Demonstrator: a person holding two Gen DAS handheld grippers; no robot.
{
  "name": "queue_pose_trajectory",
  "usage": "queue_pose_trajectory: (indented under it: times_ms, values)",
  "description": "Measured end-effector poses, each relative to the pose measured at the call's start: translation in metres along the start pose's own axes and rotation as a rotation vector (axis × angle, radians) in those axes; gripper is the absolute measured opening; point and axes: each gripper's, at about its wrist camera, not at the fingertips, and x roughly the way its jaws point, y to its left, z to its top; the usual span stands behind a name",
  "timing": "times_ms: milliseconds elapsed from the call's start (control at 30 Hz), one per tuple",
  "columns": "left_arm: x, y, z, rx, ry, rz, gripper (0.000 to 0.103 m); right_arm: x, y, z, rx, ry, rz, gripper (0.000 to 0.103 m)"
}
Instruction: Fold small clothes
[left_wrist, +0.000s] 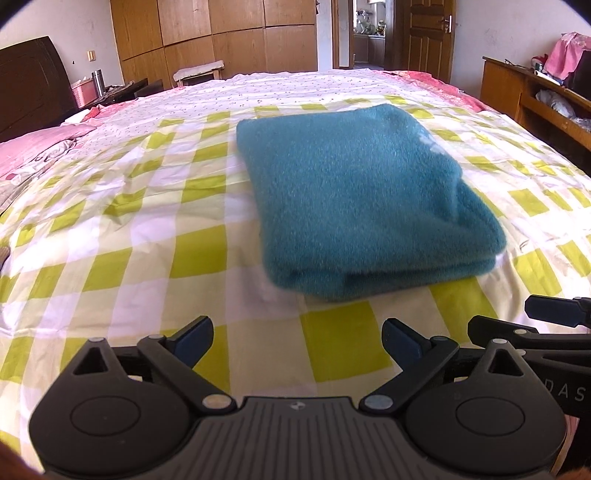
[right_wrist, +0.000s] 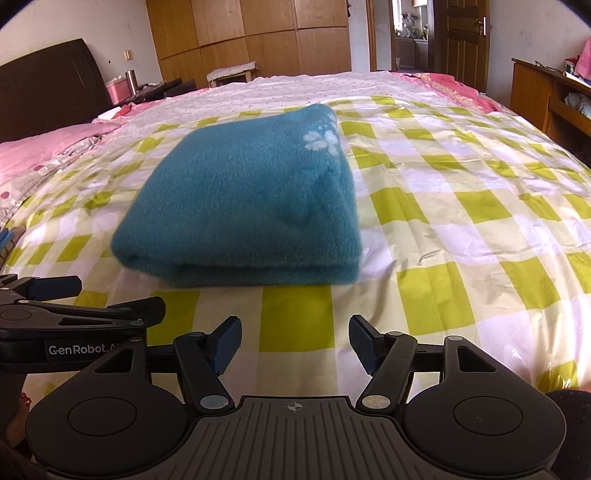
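Observation:
A teal fuzzy garment (left_wrist: 362, 199) lies folded into a thick rectangle on the checked bedspread; it also shows in the right wrist view (right_wrist: 243, 206), with a white flower print near its far right corner. My left gripper (left_wrist: 297, 339) is open and empty, just short of the garment's near edge. My right gripper (right_wrist: 294, 341) is open and empty, also just short of the near edge. The right gripper's fingers (left_wrist: 554, 314) show at the right edge of the left wrist view, and the left gripper's fingers (right_wrist: 55, 288) at the left edge of the right wrist view.
The bed (left_wrist: 147, 229) has a yellow-green and white checked cover. Pink pillows (left_wrist: 33, 147) and a dark headboard (left_wrist: 29, 85) are at the left. Wooden wardrobes (left_wrist: 221, 33) stand behind. A wooden desk (left_wrist: 535, 96) with clutter stands at the right.

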Motion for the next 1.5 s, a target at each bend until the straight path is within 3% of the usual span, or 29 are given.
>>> queue_pose_trajectory:
  times_ms: [1500]
  values:
    - [-0.006,0.006,-0.019,-0.032,-0.008,0.04,0.102,-0.001,0.009,-0.013,0.003,0.006,-0.003,0.065]
